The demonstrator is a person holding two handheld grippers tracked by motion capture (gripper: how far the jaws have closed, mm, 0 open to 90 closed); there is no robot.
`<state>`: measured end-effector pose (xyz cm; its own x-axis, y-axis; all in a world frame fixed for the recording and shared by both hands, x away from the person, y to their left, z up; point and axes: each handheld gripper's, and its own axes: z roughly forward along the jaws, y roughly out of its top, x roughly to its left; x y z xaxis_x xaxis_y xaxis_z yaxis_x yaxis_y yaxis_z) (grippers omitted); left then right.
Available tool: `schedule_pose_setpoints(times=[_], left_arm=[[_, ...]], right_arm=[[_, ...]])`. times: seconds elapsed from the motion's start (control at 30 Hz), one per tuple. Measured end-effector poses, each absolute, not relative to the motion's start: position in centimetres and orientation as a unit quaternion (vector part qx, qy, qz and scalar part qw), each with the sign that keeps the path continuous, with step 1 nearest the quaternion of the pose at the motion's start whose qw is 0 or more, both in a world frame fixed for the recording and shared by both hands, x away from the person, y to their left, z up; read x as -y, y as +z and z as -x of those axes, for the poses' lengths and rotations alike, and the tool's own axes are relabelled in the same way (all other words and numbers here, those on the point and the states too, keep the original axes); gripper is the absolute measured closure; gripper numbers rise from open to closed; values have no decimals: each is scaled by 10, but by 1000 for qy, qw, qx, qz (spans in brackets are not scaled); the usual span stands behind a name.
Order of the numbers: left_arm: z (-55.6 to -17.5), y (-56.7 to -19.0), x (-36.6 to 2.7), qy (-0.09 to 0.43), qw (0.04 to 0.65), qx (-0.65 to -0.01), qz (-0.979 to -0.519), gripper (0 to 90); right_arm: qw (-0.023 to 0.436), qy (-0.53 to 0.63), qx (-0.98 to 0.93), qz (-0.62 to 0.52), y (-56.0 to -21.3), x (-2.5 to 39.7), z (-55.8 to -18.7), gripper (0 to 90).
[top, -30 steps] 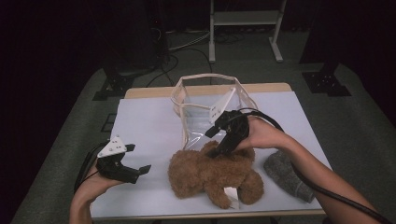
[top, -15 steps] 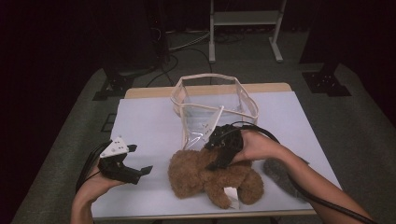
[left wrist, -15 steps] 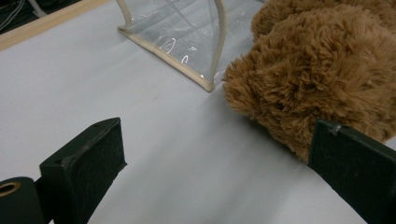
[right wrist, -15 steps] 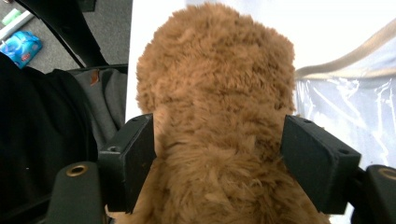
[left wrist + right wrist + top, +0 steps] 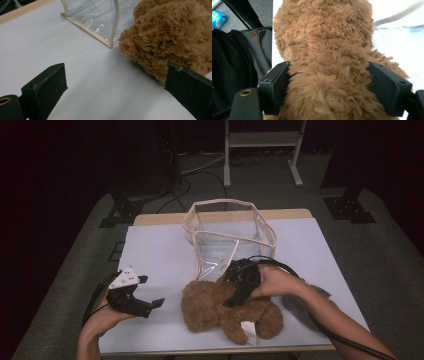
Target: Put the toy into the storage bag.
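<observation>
White tabletop, near edge: the right gripper [image 5: 239, 292] has dropped from beside the clear bag [image 5: 227, 237] onto the brown teddy bear [image 5: 227, 312], jaws wide astride its fur, not yet clamped, while the left gripper [image 5: 145, 292] waits open.

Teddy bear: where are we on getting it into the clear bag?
Done: the clear bag stands open on the table. In hand: the right gripper has its jaws around the teddy bear, which lies flat. Left: lifting it into the bag. The left gripper is open and idle beside it.
</observation>
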<state>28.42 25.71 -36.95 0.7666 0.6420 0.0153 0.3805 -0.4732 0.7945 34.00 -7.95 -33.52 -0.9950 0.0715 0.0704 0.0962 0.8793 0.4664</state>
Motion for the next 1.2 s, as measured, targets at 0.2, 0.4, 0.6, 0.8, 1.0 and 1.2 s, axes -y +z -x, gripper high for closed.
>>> schedule_pose_setpoints(times=[0.2, 0.4, 0.6, 0.8, 1.0, 1.2], left_arm=[[-284, -370, -258, 156, 414, -304, -844, 30], [-284, -370, -257, 156, 414, -303, -844, 30], [-285, -371, -256, 155, 411, -301, -847, 30], [-285, -371, -256, 155, 412, -302, -846, 30], [-284, -371, -257, 155, 411, -303, -846, 30], [-285, -372, -257, 154, 412, -304, -845, 30]], right_arm=[[26, -244, 968, 52, -343, 87, -340, 183], [24, -258, 964, 54, -352, 98, -337, 171], [19, -260, 964, 55, -358, 104, -333, 166], [15, -252, 966, 55, -363, 105, -332, 168], [13, -242, 969, 50, -367, 105, -333, 200], [16, -239, 970, 51, -368, 104, -333, 209]])
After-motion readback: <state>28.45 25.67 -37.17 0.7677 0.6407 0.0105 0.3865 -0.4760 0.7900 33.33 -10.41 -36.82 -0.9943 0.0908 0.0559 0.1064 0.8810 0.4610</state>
